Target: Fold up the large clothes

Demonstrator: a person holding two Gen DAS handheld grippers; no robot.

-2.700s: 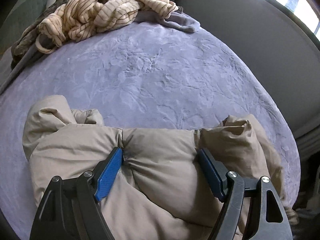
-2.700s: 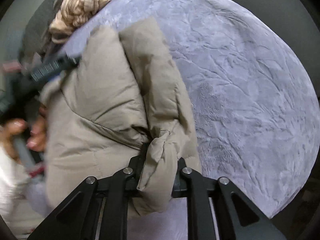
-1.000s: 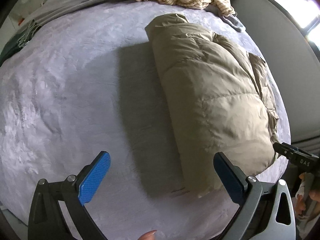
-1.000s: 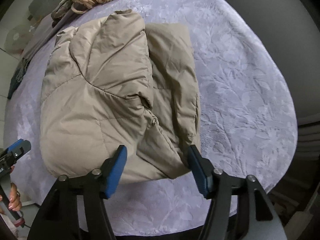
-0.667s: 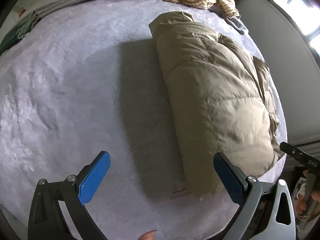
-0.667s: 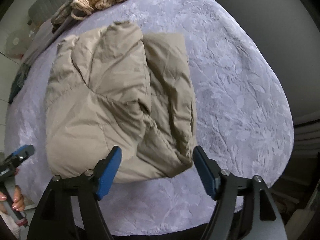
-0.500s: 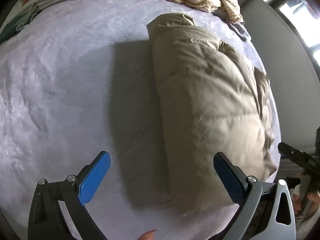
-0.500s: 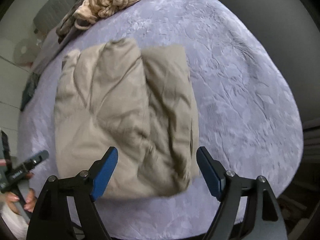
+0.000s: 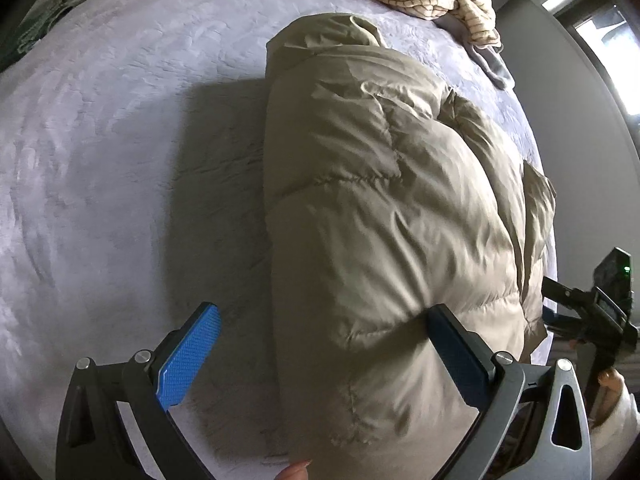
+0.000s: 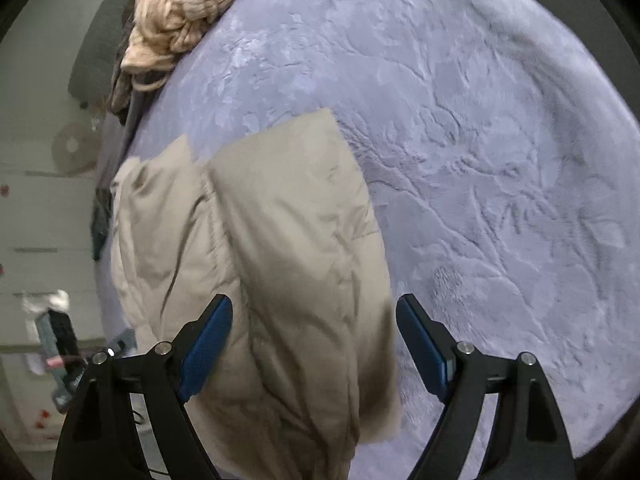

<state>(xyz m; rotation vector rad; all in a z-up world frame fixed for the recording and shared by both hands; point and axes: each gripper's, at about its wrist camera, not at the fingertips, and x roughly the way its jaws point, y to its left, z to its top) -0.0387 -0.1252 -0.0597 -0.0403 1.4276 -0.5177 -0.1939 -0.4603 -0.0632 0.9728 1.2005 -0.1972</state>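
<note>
A puffy beige quilted jacket lies folded into a long bundle on the lavender plush bedspread. My left claw and right claw both hang released, straddling the jacket's near end. I judge the next fold needs both closing on that end.

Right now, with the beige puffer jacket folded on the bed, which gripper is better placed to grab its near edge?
Probably the right gripper: its open jaws straddle the puffer jacket. The left gripper sits half off it.
</note>
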